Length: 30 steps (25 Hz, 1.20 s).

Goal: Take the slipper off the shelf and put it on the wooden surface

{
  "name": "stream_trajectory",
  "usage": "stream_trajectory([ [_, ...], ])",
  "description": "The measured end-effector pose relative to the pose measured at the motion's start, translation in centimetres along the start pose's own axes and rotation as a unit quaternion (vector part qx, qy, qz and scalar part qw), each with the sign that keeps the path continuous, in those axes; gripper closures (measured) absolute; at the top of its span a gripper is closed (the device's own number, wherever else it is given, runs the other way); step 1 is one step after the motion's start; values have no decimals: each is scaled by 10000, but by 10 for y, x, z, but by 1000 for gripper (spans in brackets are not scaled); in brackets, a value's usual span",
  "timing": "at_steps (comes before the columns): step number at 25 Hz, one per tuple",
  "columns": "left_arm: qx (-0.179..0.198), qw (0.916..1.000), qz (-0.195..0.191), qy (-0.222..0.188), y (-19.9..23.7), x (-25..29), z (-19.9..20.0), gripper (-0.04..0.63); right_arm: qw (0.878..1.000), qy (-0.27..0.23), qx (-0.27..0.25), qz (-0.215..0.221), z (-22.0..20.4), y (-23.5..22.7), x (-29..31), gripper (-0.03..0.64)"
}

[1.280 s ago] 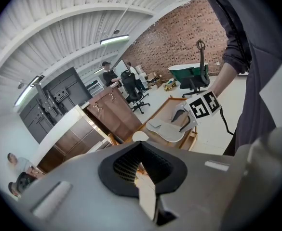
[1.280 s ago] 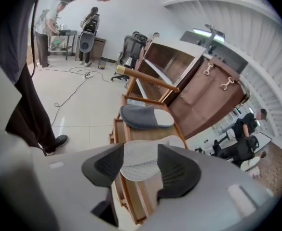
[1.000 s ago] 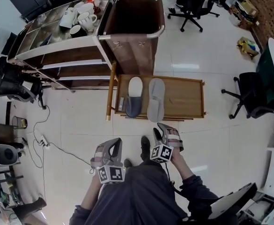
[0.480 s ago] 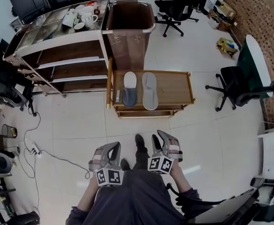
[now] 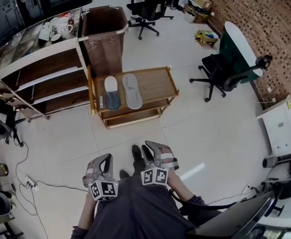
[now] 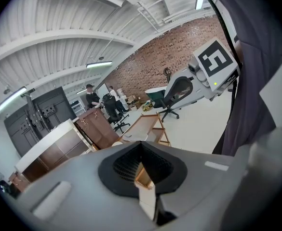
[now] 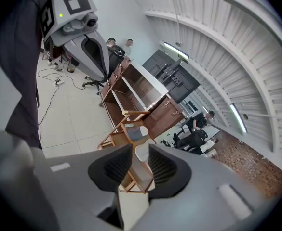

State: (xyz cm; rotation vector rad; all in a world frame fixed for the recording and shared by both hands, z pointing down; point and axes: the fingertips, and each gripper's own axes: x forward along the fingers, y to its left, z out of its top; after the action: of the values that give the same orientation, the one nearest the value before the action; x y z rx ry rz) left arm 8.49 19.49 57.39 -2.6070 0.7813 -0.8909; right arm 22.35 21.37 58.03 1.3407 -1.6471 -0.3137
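The fingers (image 6: pixel 121 165) of the left gripper (image 6: pixel 141 146) are pressed together at their tips with nothing between them. The fingers (image 7: pixel 162 167) of the right gripper (image 7: pixel 141 150) stand a narrow gap apart and are closing; nothing sits between them, and only the far-off cart shows through the gap.

In the head view the left gripper (image 5: pixel 105 158) and the right gripper (image 5: pixel 152 147) are side by side, close in front of the person's body, above the white tiled floor (image 5: pixel 195 133). The person's dark shoes (image 5: pixel 137 156) show between them. Both grippers are well apart from the furniture.

Further out stands a low wooden cart (image 5: pixel 155 83). Two slippers lie side by side on its top, at the end nearest the shelf. The slipper with the dark toe (image 5: pixel 111 92) is the one closer to that end; the pale grey slipper (image 5: pixel 132 90) lies just beside it, toward the middle of the top. Both lie flat, lengthwise across the top, reaching to its near edge. The rest of the cart's top is bare wood.

Next to that end of the cart is the long shelf (image 5: pixel 41 68), with brown boards and a white top edge. Cups (image 5: pixel 55 29) stand on its top. A tall brown cabinet (image 5: pixel 103 29) stands behind the cart, and office chairs (image 5: pixel 220 68) stand off to the right. A cable (image 5: pixel 50 185) trails over the floor at the left.
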Motion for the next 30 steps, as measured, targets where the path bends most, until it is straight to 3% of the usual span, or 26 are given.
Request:
stream_trajectory([
  [4,-11,10000,22,-52,4,2,0,579,9999,75,-66,-45,0,-3,2,518],
  [10,20,9999,-6,-107,-10,1,16,580,9997,132,-86,-200,-13,-18,-14,585],
  [30,-40,10000,70,21,-17,-7,10,580,9998,-103,-188,-47,2,-11,-22,595],
])
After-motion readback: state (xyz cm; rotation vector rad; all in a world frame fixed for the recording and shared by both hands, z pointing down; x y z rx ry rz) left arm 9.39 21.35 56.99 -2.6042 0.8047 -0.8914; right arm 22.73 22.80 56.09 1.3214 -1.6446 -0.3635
